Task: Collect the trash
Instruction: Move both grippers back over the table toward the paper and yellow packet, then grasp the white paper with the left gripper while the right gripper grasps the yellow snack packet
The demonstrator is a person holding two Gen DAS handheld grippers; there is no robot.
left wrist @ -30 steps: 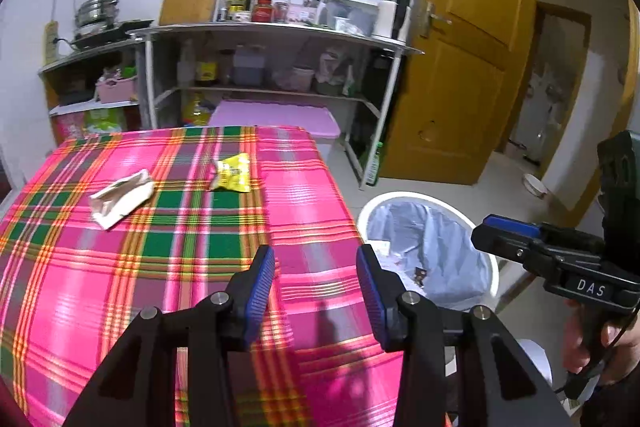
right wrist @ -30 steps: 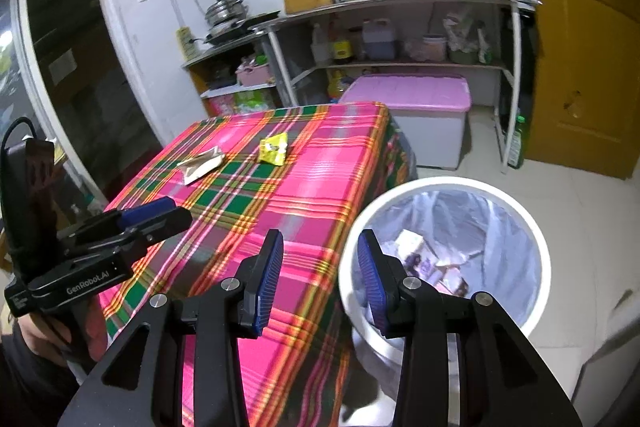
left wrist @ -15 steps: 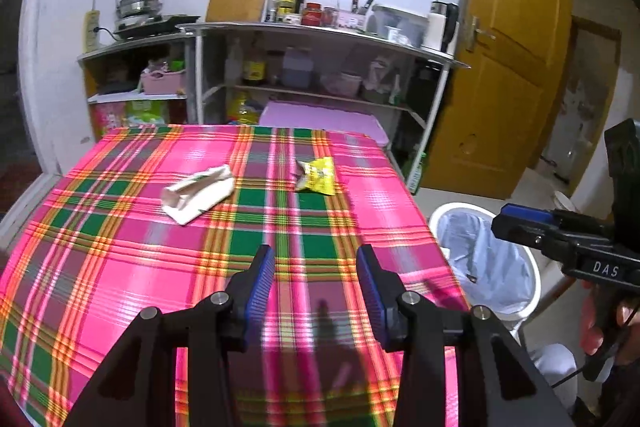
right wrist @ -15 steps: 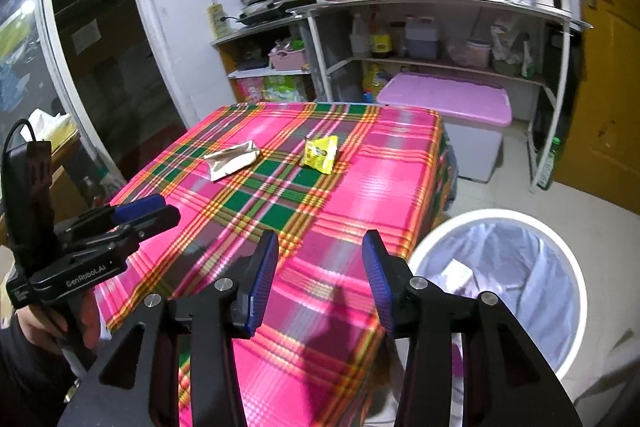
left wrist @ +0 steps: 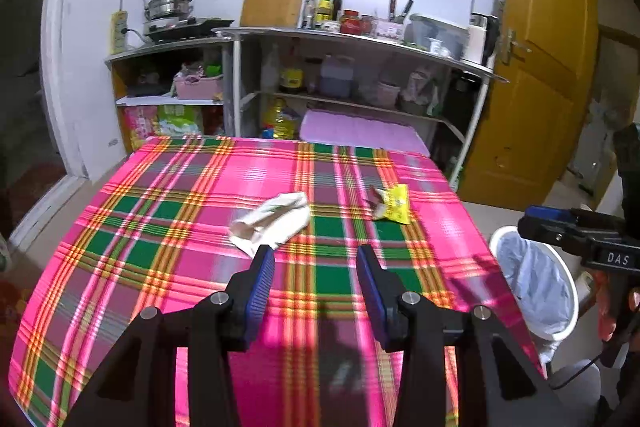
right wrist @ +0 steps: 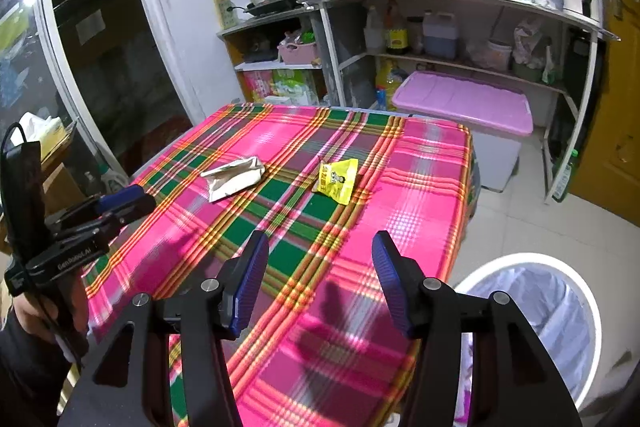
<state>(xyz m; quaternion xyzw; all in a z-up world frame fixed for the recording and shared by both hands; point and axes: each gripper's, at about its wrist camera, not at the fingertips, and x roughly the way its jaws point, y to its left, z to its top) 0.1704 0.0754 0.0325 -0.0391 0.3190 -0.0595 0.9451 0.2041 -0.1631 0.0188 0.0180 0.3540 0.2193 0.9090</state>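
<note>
left wrist view: the left gripper hangs over the bench, jaws apart and empty, one fingertip overlapping the crumpled white wrapper. the yellow packet lies near it. the right gripper, jaws opening and empty; the bin is cut off, its contents hard to make out.
</note>
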